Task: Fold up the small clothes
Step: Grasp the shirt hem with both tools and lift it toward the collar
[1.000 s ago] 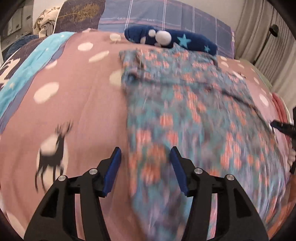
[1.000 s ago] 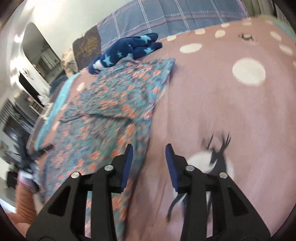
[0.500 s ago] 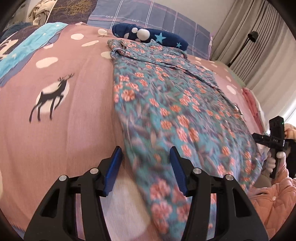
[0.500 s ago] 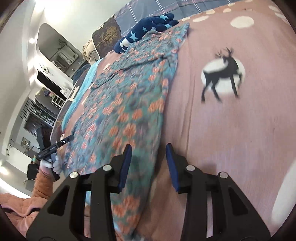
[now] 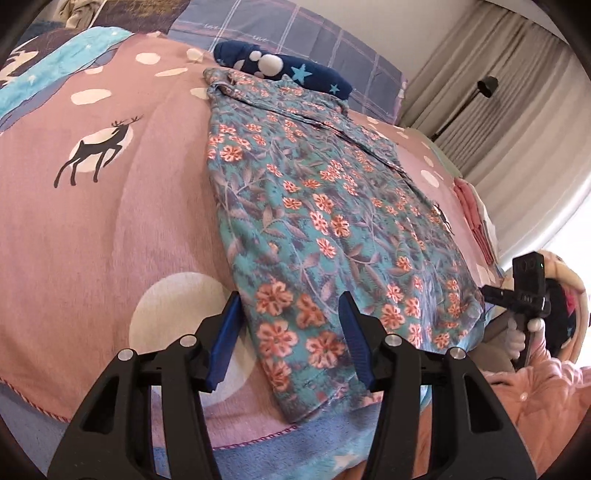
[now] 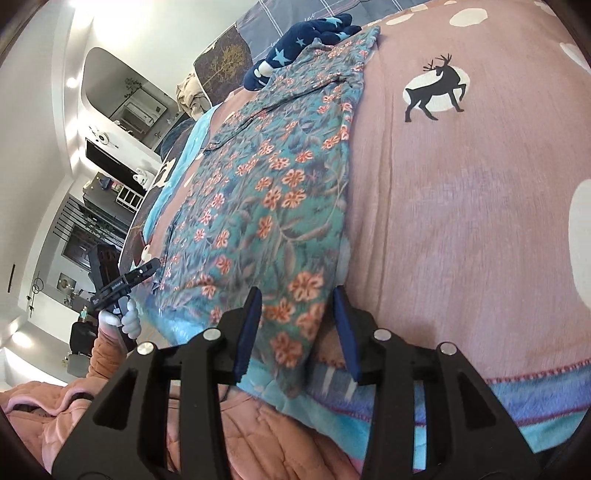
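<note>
Left wrist view has shifted over the last second from a blurred close look at the cloth to a sharp one from the bed's near edge. At the bottom of the frame the left gripper stands open, its blue pads either side of the near left corner of the floral garment, apparently not pressing it. In the right wrist view the right gripper has just been widening its jaws, and the garment's other near corner now lies between them, unpinched. Both grippers have drawn back toward the hem, which hangs just over the edge of the pink deer-print blanket. This looks like lining up to take both hem corners for a lengthwise fold. Farther up, the garment lies flat, its far end touching a navy star-print item near the plaid pillow.
</note>
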A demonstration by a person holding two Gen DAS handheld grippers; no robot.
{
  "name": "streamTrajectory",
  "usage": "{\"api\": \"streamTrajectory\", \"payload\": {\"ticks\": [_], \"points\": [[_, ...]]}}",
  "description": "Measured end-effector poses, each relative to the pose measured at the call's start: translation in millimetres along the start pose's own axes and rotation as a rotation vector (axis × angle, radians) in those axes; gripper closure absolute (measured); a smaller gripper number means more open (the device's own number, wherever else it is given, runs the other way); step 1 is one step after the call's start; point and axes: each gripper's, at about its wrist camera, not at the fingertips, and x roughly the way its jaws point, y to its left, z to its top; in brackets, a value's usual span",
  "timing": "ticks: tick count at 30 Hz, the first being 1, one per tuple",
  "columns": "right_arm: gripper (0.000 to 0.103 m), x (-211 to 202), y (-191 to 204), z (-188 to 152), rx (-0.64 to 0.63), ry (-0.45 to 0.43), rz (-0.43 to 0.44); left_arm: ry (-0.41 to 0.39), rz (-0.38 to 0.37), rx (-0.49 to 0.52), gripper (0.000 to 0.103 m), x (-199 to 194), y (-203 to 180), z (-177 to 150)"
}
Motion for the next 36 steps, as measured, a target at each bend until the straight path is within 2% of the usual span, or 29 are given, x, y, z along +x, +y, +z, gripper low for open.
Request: {"api": "streamTrajectory", "payload": {"ticks": [1, 4, 5, 6, 8, 11, 13, 14, 16, 17, 19, 21, 24, 26, 27, 28, 30, 35, 36], "points": [[0.059, 2.7, 0.6, 1.4, 0.002, 0.001, -0.005, 0.003, 0.010, -0.002, 0.047, 0.8, -1.8, 1.5], [0.057, 7.0, 1.1, 4.1, 0.000, 0.002, -0.011, 0.013, 0.104, 0.037, 0.045, 9.0, -15.8, 7.2], [0.056, 8.1, 2.0, 5.4, -0.005, 0.002, -0.015, 0.019, 0.160, 0.073, 0.045, 12.8, -21.7, 7.4], [0.056, 8.8, 2.4, 6.2, -0.009, 0.004, -0.019, 0.026, 0.260, 0.131, 0.045, 18.7, -30.2, 6.7], [0.056, 8.7, 2.1, 5.7, -0.009, 0.005, -0.015, 0.031, 0.397, 0.187, 0.043, 21.7, -36.6, 5.6], [0.056, 8.6, -2.3, 6.4, 0.007, 0.003, 0.006, 0.011, 0.547, 0.137, 0.043, 5.6, -23.2, 4.7], [0.056, 9.0, -4.8, 7.1, 0.014, 0.004, 0.016, -0.008, 0.586, 0.081, 0.044, -7.5, -8.7, 4.4], [0.056, 9.2, -5.6, 7.3, 0.014, 0.005, 0.018, -0.018, 0.569, 0.054, 0.044, -13.2, -3.5, 4.4], [0.056, 10.6, -6.4, 9.8, 0.011, 0.010, 0.019, -0.043, 0.451, -0.026, 0.044, -24.7, 6.9, 4.0], [0.056, 11.1, -6.5, 10.7, 0.009, 0.013, 0.018, -0.040, 0.377, -0.048, 0.044, -25.6, 9.1, 3.8], [0.056, 11.5, -6.4, 11.0, 0.005, 0.017, 0.021, -0.027, 0.286, -0.064, 0.044, -20.4, 10.1, 3.0], [0.056, 11.1, -7.3, 10.6, 0.006, 0.016, 0.025, 0.003, 0.270, -0.079, 0.044, -10.7, 12.0, 2.3], [0.056, 9.6, -8.9, 8.8, 0.008, 0.014, 0.029, 0.005, 0.272, -0.067, 0.045, -7.1, 11.5, 5.1], [0.056, 9.1, -10.1, 8.0, 0.010, 0.012, 0.036, 0.010, 0.282, -0.057, 0.059, -4.7, 11.1, 6.7], [0.055, 9.4, -11.1, 8.2, 0.013, 0.012, 0.042, 0.010, 0.281, -0.059, 0.070, -3.9, 12.2, 7.5], [0.055, 9.4, -11.6, 8.1, 0.017, 0.012, 0.048, 0.008, 0.269, -0.068, 0.084, -4.4, 13.7, 6.7], [0.054, 11.3, -13.0, 9.7, 0.025, 0.013, 0.065, 0.002, 0.203, -0.119, 0.099, -4.7, 21.2, 9.0], [0.053, 4.7, -15.1, 2.5, 0.043, 0.026, 0.085, -0.005, 0.172, -0.097, 0.099, -4.8, 16.1, 4.0], [0.054, 3.2, -16.0, 0.9, 0.045, 0.031, 0.088, -0.003, 0.156, -0.092, 0.094, -4.7, 15.2, 3.6]]}}
